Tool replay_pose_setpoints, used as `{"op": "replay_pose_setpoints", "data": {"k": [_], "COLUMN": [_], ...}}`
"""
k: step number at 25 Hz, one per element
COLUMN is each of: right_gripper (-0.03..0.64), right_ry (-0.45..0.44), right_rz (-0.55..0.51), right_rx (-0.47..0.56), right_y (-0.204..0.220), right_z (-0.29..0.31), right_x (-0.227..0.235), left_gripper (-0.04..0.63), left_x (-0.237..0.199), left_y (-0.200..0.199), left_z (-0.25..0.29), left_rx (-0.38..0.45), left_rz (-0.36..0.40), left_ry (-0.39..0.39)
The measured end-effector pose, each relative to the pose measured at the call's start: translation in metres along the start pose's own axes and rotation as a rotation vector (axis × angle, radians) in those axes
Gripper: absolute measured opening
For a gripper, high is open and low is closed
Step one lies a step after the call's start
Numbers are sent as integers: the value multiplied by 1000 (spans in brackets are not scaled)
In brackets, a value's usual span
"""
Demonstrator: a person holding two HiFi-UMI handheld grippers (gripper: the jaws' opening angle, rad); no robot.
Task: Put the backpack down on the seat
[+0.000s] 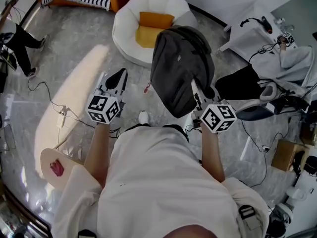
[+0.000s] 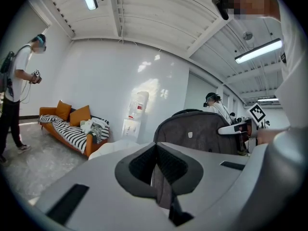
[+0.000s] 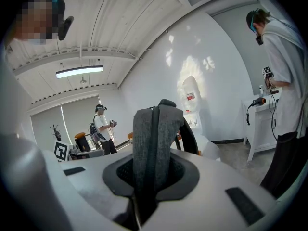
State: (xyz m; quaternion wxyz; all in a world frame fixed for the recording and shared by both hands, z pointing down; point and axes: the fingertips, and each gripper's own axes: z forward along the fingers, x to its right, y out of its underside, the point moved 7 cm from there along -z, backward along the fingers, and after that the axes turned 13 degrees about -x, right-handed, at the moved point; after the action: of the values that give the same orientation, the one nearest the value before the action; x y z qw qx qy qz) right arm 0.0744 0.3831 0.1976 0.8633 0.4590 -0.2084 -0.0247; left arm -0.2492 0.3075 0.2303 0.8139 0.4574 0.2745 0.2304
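Dark grey fabric: one backpack (image 1: 181, 71) hangs in the air from the right gripper (image 1: 199, 94), clear of the floor. In the right gripper view, its jaws are clamped on one broad grey strap (image 3: 154, 129) of the bag, which rises straight up from between them. The bag's body hangs just ahead of this gripper.

The left gripper (image 1: 119, 76) is level with the right one and to its left, apart from the bag. Its two jaws are drawn together, and nothing sticks out past their tips. From this gripper's own view the backpack is ahead and to the right.

One round white seat (image 1: 126, 24) sits on the floor ahead of both grippers, beyond the bag. The bag's top overlaps the seat's near edge in the head view but is not resting on it. Two cushions lie in the seat, one orange (image 1: 156, 20) and one yellow (image 1: 144, 36).

Further ahead of the left gripper stands one orange sofa (image 2: 72, 129) with a striped throw.

Each gripper carries one marker cube, so there are two in all.
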Motion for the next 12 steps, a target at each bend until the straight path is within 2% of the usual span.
{"op": "replay_pose_setpoints", "data": {"k": [12], "right_gripper": [80], "right_ry": [19], "right_rz": [12], "right_rx": [-2], "right_y": [-18], "right_z": [22], "right_x": [-8], "left_gripper": [17], "left_x": [-34], "left_y": [2], "left_z": [-5], "left_rx": [10], "left_rz": [-36], "left_ry": [8]}}
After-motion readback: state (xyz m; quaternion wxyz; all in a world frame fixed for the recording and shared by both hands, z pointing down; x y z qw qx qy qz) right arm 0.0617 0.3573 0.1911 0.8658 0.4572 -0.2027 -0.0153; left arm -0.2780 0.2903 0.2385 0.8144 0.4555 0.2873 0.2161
